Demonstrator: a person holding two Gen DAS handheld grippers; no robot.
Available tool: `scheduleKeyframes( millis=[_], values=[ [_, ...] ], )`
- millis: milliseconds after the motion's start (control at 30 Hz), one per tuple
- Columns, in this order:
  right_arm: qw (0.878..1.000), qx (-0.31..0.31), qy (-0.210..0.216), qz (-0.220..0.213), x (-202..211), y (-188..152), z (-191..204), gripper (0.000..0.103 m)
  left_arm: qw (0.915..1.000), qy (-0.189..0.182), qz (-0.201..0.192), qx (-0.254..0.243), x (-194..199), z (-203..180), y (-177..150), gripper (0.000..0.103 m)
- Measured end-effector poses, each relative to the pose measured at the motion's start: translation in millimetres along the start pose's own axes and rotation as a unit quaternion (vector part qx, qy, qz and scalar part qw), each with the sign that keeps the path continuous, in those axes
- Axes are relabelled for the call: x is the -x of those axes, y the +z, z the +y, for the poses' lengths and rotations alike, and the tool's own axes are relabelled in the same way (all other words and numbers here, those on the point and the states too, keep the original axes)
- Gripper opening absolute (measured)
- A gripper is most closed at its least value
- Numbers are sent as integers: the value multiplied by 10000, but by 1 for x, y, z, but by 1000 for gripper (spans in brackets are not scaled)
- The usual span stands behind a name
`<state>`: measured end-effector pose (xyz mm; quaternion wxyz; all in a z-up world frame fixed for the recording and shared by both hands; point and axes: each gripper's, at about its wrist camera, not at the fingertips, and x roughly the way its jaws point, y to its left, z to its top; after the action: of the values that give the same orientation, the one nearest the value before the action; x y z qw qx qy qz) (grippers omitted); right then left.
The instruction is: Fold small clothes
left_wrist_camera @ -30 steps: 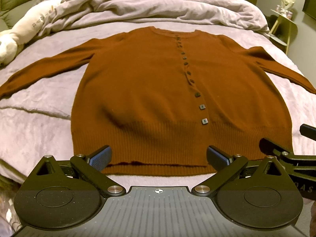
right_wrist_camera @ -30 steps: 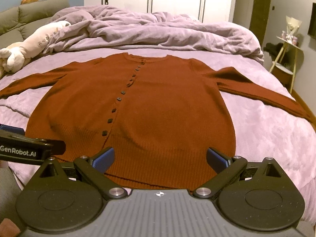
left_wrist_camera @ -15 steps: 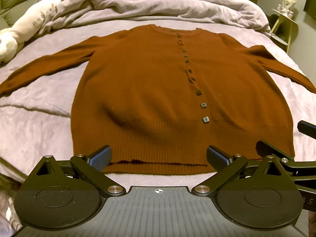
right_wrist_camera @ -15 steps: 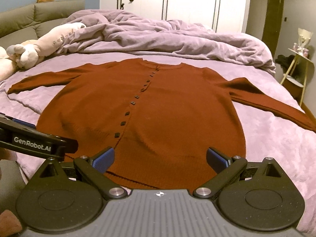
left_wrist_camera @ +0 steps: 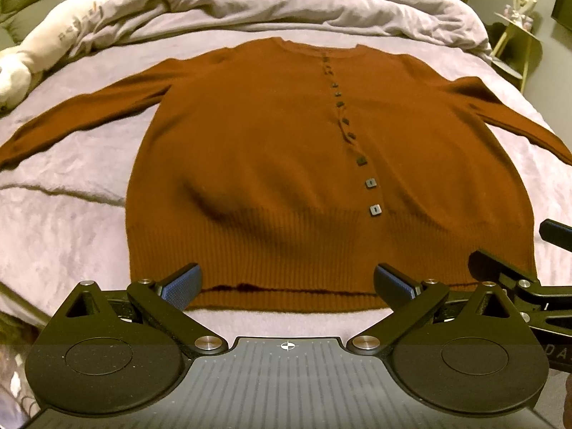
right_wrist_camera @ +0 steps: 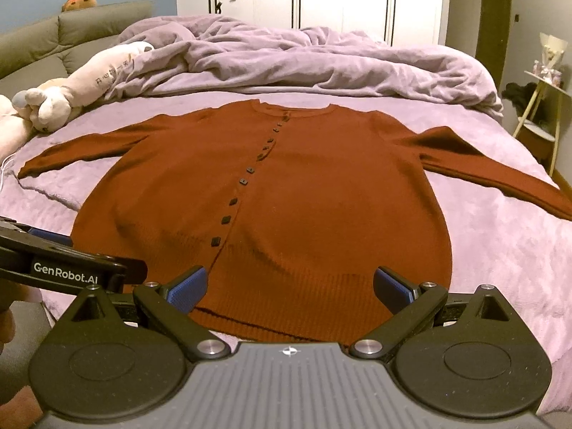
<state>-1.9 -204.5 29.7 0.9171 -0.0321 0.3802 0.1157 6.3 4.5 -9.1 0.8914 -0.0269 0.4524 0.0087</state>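
Observation:
A rust-brown buttoned cardigan (left_wrist_camera: 286,150) lies flat, front up, on the bed, sleeves spread to both sides; it also shows in the right wrist view (right_wrist_camera: 304,193). My left gripper (left_wrist_camera: 286,280) is open and empty, hovering just short of the ribbed hem, left of the button line. My right gripper (right_wrist_camera: 289,284) is open and empty over the hem, right of the buttons. Each gripper shows at the edge of the other's view: the right one (left_wrist_camera: 518,271) and the left one (right_wrist_camera: 64,268).
The bed has a lilac sheet (right_wrist_camera: 500,250). A rumpled lilac duvet (right_wrist_camera: 304,60) is heaped behind the collar. A plush toy (right_wrist_camera: 82,85) lies at the far left. A small side table (right_wrist_camera: 543,114) stands to the right of the bed.
The right gripper has tilted up and drawn back a little, showing more of the room. The left gripper has barely shifted. The cardigan has not moved.

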Motion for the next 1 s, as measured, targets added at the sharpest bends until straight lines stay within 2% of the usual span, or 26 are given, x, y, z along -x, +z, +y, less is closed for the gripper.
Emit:
scheduleKeyframes(
  millis=[133,200,300,367,400,467,567,633,700,767,800,900,1000],
  values=[
    [9999,-65,104,30,-3,-2,-3,99,10000,-25,65,17,-4,-1,1,103],
    [9997,-158,192,67,-7,-3,-8,94,10000,-24,82,9,-7,-1,4,103],
    [9983,-450,331,150,-15,-1,-20,82,10000,-64,44,25,-11,-1,10,103],
    [9954,-799,484,202,-23,1,-36,68,9999,-87,-48,63,-13,1,17,103],
    [9937,-986,505,183,-27,2,-48,65,9999,-80,-96,92,-15,2,22,103],
    [9902,-1360,304,73,-34,8,-79,59,9997,-57,-183,135,-21,4,35,103],
    [9794,-1972,-351,-268,-43,18,-145,58,9991,69,-394,137,-32,6,56,103],
    [9636,-2487,-863,-463,-51,25,-196,57,9983,187,-552,86,-45,5,71,103],
    [9390,-3140,-1262,-609,-59,28,-248,57,9977,286,-605,67,-60,4,82,103],
    [9116,-3774,-1482,-678,-68,27,-296,57,9979,299,-571,104,-74,3,91,103],
    [8964,-4085,-1554,-732,-73,25,-320,57,9979,319,-547,154,-81,3,95,103],
    [8620,-4709,-1706,-788,-87,17,-368,57,9983,242,-386,355,-100,2,101,103],
    [8280,-5341,-1410,-958,-99,4,-402,57,9986,238,-189,428,-114,2,97,103]
  ],
)
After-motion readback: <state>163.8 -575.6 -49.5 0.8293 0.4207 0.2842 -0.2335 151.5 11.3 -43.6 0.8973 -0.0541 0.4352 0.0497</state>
